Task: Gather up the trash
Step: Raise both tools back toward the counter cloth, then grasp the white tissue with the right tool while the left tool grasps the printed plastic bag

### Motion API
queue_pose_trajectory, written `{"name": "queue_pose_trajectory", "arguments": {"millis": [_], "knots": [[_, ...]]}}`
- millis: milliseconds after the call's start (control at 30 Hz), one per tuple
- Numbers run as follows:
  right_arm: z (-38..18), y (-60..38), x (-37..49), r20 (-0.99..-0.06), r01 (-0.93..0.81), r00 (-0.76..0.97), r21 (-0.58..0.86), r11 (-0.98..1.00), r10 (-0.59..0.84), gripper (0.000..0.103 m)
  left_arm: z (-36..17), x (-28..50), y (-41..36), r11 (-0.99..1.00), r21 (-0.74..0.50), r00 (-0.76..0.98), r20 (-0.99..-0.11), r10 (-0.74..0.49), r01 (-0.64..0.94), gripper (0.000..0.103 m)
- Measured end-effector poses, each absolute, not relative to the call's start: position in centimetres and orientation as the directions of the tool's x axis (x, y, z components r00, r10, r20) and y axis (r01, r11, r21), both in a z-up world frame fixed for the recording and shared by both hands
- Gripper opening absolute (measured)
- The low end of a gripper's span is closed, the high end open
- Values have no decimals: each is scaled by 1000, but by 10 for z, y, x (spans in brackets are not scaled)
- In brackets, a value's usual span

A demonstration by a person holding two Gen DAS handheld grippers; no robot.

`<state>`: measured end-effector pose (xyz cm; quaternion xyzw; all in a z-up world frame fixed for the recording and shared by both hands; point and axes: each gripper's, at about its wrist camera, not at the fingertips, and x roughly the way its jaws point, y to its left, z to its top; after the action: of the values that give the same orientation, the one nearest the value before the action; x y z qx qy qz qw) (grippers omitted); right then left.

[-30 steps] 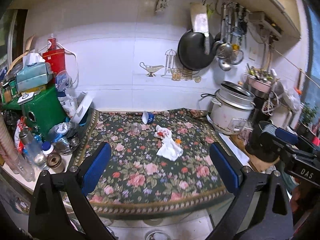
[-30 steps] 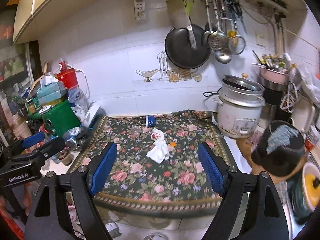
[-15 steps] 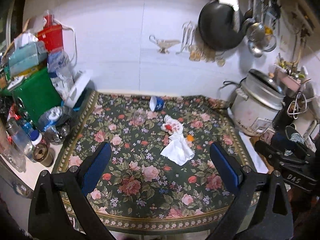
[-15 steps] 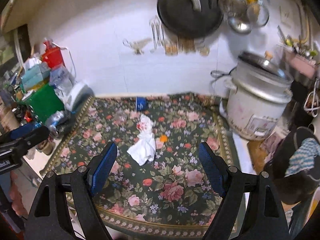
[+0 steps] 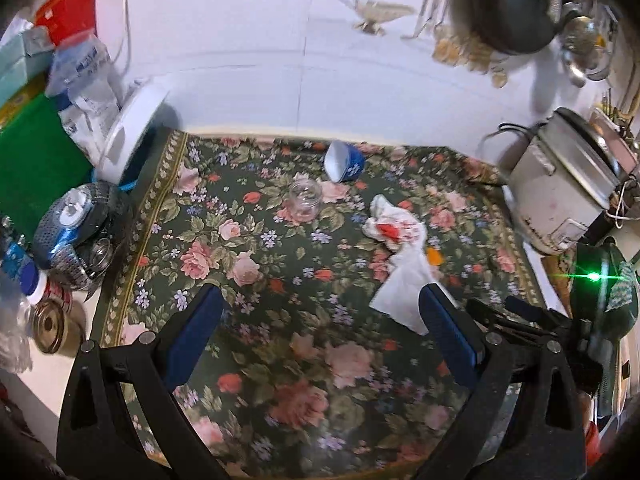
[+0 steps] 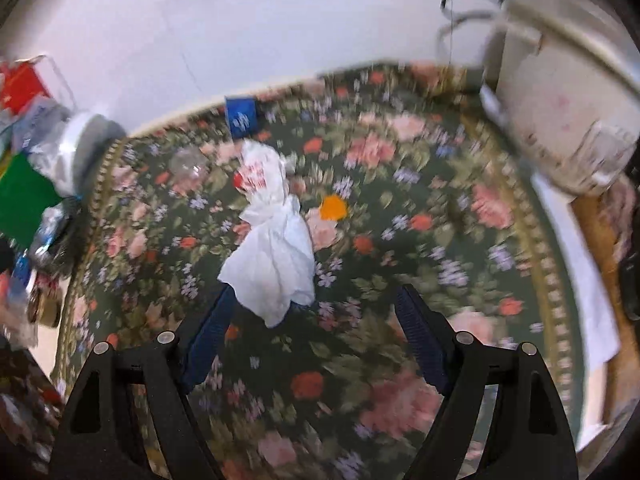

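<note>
A crumpled white tissue (image 5: 404,280) (image 6: 272,264) with red stains lies mid-cloth on the flowered tablecloth (image 5: 280,320). Beside it sits a small orange scrap (image 5: 434,257) (image 6: 333,207). Farther back a blue paper cup (image 5: 344,164) (image 6: 240,118) lies on its side, with a clear plastic cup (image 5: 305,198) (image 6: 188,164) near it. My left gripper (image 5: 320,296) hangs open over bare cloth, left of the tissue. My right gripper (image 6: 314,296) is above the tissue's near edge, jaws closing. The tissue's corner shows between them, and the pads do not touch it.
A white rice cooker (image 5: 568,188) (image 6: 560,112) stands at the right edge of the cloth. At the left are a green box (image 5: 36,160), a metal strainer with cans (image 5: 80,232), bottles and a tilted white lid (image 5: 128,136). A pan and utensils hang on the tiled wall.
Both grippers have dropped and tipped down toward the cloth. The tissue now looks larger and closer in both views. The right gripper's fingers stand slightly narrower.
</note>
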<state>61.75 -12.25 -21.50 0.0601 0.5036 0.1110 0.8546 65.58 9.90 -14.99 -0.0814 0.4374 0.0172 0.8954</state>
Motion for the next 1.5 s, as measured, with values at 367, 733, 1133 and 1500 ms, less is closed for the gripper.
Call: {"name": "queue_pose_trajectory", "arguments": {"millis": [367,733,1133,1500], "knots": [[-269,-112,648,-873,-49,346,349,936,343,12,-200,709,99,985,-162,505,-856,-115,-51,99],[-223,-142,634,-842,-47,467,281,959,270,6,-229,769,36,975,-215,452,-866,-213,48,99],[-187,-198,613,-806,61,567,247,967,170,6,-282,832,-7,982,-188,401,-902,-163,-25,95],[-174,-212,596,-789,70,590,259,963,169,6,-282,823,-23,990,-135,420,-897,-139,40,49]]}}
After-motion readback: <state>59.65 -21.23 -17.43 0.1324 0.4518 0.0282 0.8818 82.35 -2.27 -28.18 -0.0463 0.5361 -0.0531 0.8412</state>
